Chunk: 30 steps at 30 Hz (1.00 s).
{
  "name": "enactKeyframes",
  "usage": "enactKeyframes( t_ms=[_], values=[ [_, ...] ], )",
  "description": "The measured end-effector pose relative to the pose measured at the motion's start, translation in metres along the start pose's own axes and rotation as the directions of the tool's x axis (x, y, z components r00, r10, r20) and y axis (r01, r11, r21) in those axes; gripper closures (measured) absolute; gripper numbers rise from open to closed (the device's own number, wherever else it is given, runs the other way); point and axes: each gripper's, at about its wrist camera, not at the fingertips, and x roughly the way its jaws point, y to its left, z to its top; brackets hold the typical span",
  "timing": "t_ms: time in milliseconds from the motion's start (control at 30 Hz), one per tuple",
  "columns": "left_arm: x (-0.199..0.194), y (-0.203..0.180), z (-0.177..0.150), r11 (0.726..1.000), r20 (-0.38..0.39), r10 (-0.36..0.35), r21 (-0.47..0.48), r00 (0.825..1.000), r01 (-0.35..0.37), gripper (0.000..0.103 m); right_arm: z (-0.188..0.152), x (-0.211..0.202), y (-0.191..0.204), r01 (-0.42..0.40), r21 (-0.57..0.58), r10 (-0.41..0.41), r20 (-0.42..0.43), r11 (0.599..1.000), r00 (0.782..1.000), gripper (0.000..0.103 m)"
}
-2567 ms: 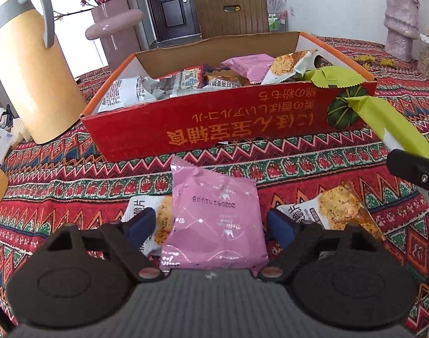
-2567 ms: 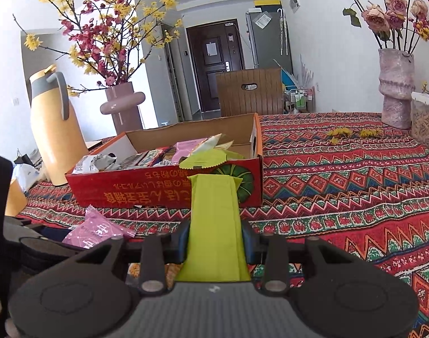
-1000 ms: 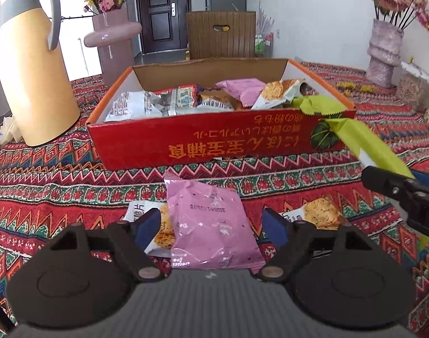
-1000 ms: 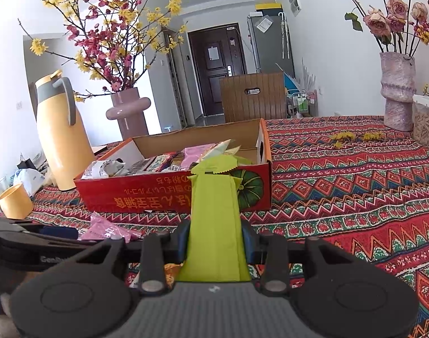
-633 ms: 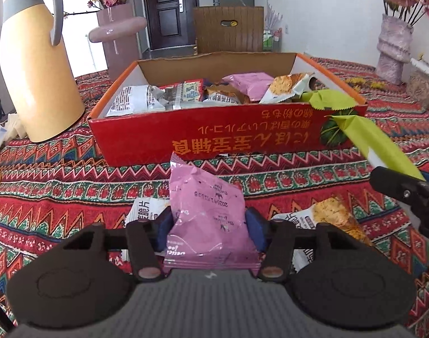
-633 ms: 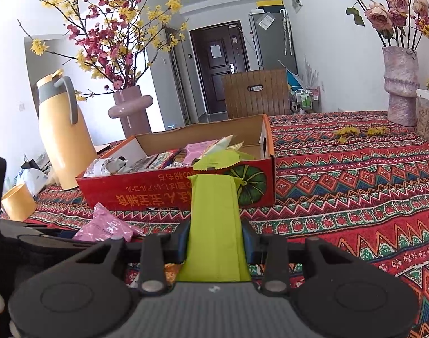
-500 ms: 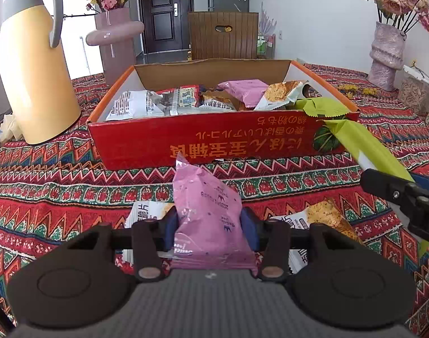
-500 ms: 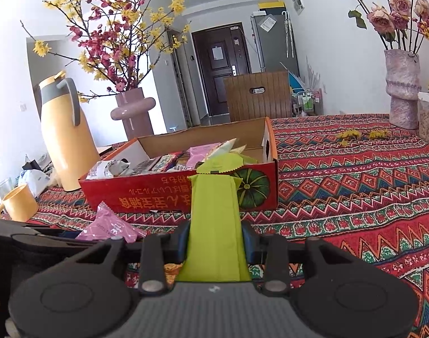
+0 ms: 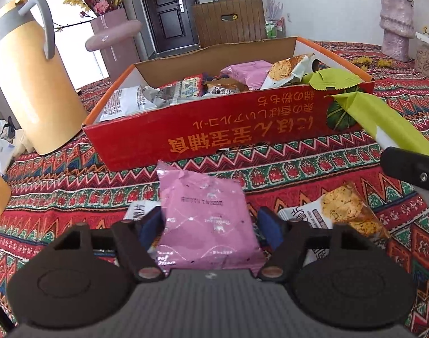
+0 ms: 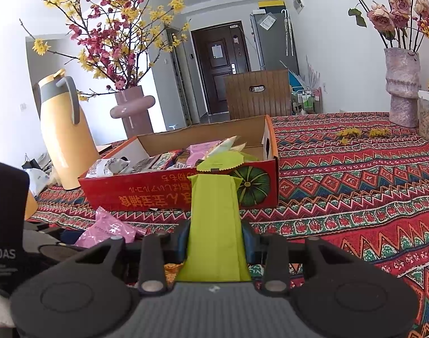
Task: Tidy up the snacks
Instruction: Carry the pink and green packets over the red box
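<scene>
The bench (image 9: 341,166), under a red zigzag-patterned cloth, fills both views. On it at twelve o'clock in the left wrist view sits the red cardboard box (image 9: 242,129), open-topped and already crowded with snack packets. At ten o'clock stands the yellow jug (image 9: 31,84) with its grey handle, and behind it the mauve vase (image 9: 113,36) of blossom branches; a second vase (image 10: 401,87) holds dried roses at two o'clock in the right wrist view.

The left claw (image 9: 209,225) hangs just above the cloth at six o'clock. Half a second ago its blue pads pinched the pink snack packet (image 9: 206,219) and held it tilted up; now the jaws are opening, the pads stand clear of both edges, and the packet lies flat between them, overlapping a white packet (image 9: 137,211) at its nine o'clock. A crumble-biscuit packet (image 9: 341,211) lies on the cloth at four o'clock.

The right claw (image 10: 216,242) has not shifted since the earlier frames: it stays clamped narrow on the green snack packet (image 10: 214,219), which juts forward towards the box's near wall, its far end just short of another green packet (image 10: 220,163) resting over the box's rim.
</scene>
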Motion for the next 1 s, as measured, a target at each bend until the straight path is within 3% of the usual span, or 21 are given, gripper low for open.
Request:
enactKeyframes(
  t_ms=[100, 300, 533, 1000],
  values=[
    [-0.001, 0.004, 0.0, 1.0, 0.001, -0.009, -0.001, 1.0, 0.009, 0.039, 0.0, -0.001, 0.0, -0.002, 0.0, 0.002, 0.002, 1.0, 1.0, 0.066],
    [-0.013, 0.016, -0.002, 0.995, 0.035, -0.094, -0.04, 0.995, 0.095, 0.04, 0.002, -0.003, 0.001, -0.006, -0.003, 0.006, 0.013, 1.0, 1.0, 0.066],
    [-0.039, 0.029, 0.009, 0.988, 0.125, -0.138, -0.058, 0.983, 0.146, 0.04, 0.009, -0.009, 0.005, -0.012, -0.012, 0.012, 0.049, 1.0, 0.999, 0.066],
    [-0.05, 0.057, 0.088, 0.978, 0.295, -0.135, -0.116, 0.946, 0.175, 0.04, 0.072, 0.021, 0.02, 0.005, -0.057, 0.004, 0.152, 0.998, 0.988, 0.066]
  ],
)
